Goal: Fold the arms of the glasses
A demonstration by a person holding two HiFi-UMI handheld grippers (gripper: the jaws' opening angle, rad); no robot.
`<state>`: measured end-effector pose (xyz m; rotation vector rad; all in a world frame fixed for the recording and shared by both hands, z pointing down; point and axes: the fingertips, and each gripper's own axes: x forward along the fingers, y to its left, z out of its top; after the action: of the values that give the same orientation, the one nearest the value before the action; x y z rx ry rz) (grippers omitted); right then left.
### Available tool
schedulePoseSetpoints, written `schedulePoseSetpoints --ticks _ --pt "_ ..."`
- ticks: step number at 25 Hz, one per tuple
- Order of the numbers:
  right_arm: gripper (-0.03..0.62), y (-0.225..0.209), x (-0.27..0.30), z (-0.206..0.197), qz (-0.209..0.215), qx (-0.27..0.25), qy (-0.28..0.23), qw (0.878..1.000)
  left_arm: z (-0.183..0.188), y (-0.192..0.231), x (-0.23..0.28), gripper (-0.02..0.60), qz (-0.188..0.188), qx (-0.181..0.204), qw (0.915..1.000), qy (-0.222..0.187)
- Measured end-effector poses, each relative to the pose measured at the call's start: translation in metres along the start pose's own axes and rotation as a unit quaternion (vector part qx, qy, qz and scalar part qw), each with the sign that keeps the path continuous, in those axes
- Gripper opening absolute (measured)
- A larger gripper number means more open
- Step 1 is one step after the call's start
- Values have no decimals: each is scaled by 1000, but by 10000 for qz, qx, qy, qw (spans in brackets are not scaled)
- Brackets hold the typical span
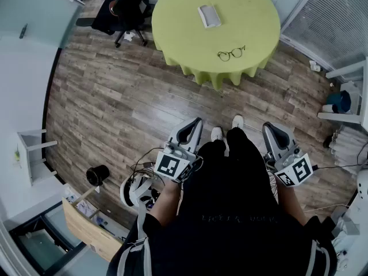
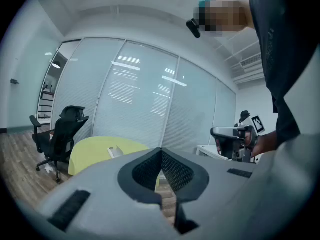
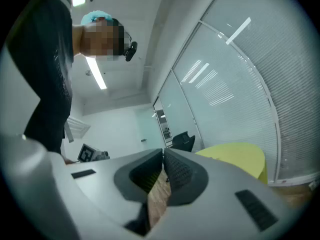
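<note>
A pair of dark-rimmed glasses [image 1: 231,53] lies with its arms spread on the round table under a yellow-green cloth [image 1: 190,39], far ahead of me. My left gripper [image 1: 190,132] is held low by my left hip, shut and empty. My right gripper [image 1: 275,134] is held by my right hip, also shut with nothing in it. Both are well short of the table. In the left gripper view the left gripper [image 2: 161,153] points at the table [image 2: 95,151]; in the right gripper view the right gripper [image 3: 163,155] shows its jaws touching at the tips.
A light grey glasses case [image 1: 209,15] lies on the table behind the glasses. A black office chair [image 1: 123,7] stands left of the table. A small black bin [image 1: 98,175] and cables [image 1: 144,163] are on the wood floor at my left. White shelving [image 1: 348,96] stands at right.
</note>
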<state>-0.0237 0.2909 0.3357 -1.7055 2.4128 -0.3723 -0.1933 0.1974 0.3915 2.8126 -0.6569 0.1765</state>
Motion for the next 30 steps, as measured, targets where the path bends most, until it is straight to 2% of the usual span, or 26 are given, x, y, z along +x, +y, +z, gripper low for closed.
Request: schedulePoseSetpoints --ticks 4,8,11,14,16,18,23,30 --pt "32 4 -11 -14 -139 57 75 9999 3 -4 -1 18 44 -115 9999 -68" --pt "32 6 -12 -15 83 135 34 9999 14 -26 -2 18 -86 -18 10000 -47" --pt "32 8 -3 -2 329 -230 -8 9992 24 -29 -1 18 -47 45 9999 -82" --pt "32 10 4 10 493 -719 -83 9962 41 -35 6 18 -57 311 9991 -274" --pt "32 11 1 12 619 -844 -119 9944 47 -42 10 18 -35 363 9990 -269" --pt "32 10 -3 13 779 -846 -180 9932 47 -50 14 18 -8 338 9992 -214" --pt "32 4 -17 13 1101 -759 -312 9905 45 -68 22 18 135 550 9981 -223" --pt "32 -10 -36 4 1164 -675 -266 9906 34 -85 28 18 195 620 9978 -155"
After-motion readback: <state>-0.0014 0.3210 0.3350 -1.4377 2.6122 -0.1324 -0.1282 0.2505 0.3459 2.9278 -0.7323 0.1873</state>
